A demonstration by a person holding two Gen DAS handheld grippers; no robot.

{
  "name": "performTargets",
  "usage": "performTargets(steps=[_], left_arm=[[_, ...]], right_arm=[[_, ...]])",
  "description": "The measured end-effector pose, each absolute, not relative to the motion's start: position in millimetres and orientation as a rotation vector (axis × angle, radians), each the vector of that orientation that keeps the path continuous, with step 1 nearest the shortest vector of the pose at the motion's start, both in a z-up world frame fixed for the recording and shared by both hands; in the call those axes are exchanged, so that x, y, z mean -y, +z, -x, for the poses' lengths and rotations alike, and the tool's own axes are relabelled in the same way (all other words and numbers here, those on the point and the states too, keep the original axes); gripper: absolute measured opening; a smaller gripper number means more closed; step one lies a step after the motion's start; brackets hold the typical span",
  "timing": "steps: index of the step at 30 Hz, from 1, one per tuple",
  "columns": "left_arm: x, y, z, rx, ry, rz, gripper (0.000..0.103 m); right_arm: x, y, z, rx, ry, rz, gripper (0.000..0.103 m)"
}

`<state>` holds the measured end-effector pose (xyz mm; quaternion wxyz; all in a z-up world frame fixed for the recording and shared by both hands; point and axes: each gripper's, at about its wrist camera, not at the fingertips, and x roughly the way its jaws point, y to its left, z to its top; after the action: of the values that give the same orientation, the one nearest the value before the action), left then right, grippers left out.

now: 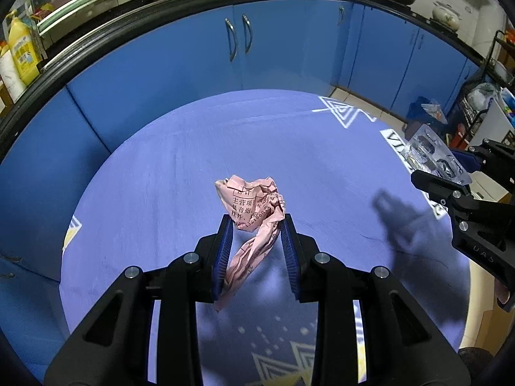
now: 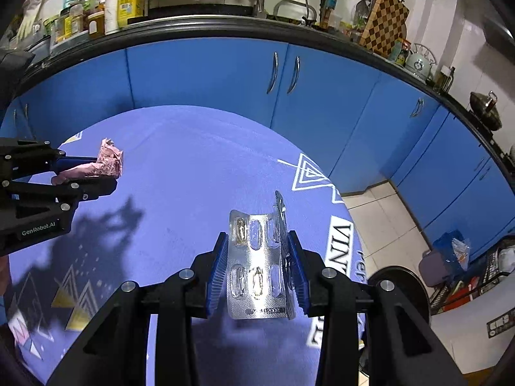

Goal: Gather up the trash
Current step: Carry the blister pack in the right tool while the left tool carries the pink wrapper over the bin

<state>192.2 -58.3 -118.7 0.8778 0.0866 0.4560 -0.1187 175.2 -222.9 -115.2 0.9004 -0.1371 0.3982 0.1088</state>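
My left gripper (image 1: 256,222) is shut on a crumpled pink paper (image 1: 254,202) with printed text, held above the round table's purple cloth (image 1: 161,193). The paper also shows in the right wrist view (image 2: 107,162), in the left gripper (image 2: 106,173). My right gripper (image 2: 257,238) is shut on a bent silver pill blister pack (image 2: 256,267), held above the cloth (image 2: 180,193). In the left wrist view the right gripper (image 1: 450,173) holds the blister pack (image 1: 431,154) at the table's right edge.
Blue kitchen cabinets (image 1: 273,48) under a black counter curve behind the table. A rack with bags (image 1: 476,103) stands on the tiled floor at the right. A dark round object (image 2: 399,286) sits on the floor beside the table.
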Motion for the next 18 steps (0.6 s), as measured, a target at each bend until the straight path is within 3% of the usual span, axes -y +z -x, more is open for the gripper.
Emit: performTargets(steps=[18], left_arm=[[127, -58, -132, -0.815, -0.34, -0.281, 0.032]], right_arm=[[262, -45, -100, -0.674, 0.151, 0.307, 0.036]])
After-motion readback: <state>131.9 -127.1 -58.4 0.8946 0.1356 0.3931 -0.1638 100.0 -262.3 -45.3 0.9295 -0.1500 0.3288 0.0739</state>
